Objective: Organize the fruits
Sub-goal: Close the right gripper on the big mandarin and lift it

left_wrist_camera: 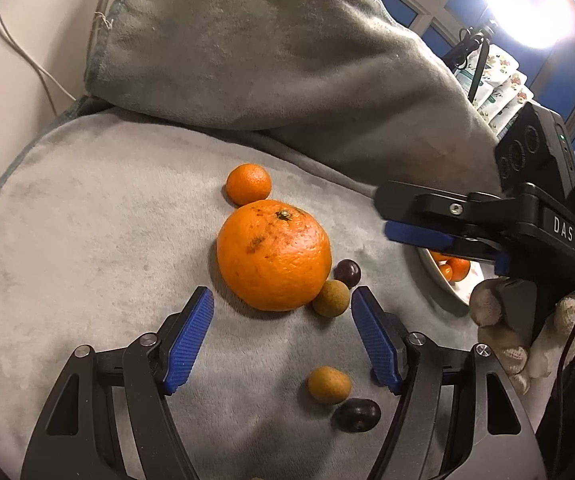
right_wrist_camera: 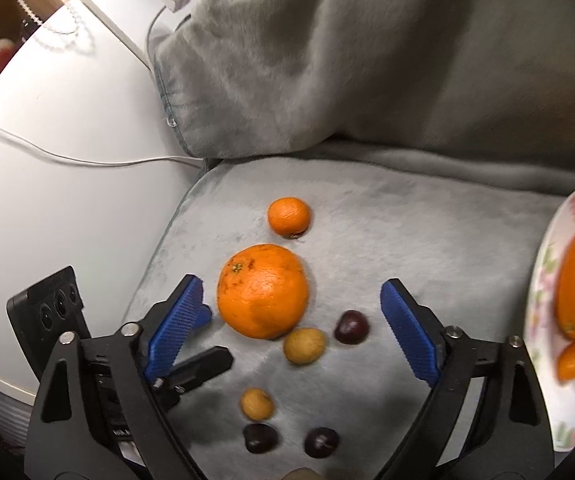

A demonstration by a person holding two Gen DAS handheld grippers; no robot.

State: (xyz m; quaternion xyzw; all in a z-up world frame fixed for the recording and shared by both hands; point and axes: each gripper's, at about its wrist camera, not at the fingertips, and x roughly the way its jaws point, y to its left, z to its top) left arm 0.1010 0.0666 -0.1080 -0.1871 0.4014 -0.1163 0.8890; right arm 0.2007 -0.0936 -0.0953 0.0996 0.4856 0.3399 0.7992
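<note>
While fruits are still lying loose on grey cushion, both grippers are hovering: left gripper and right gripper wide open, holding nothing, both framing big orange. Next: closing on it, carrying to flowered plate.

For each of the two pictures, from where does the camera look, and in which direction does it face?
Left wrist: sits on the left gripper, faces down and forward at the big orange; its own open jaws show, plus the right gripper and a gloved hand.
Right wrist: sits on the right gripper, faces down at the grey cushion, plate at the right edge; its own open jaws and part of the left gripper show.
Shared: big orange, small orange, brown and dark small fruits.
</note>
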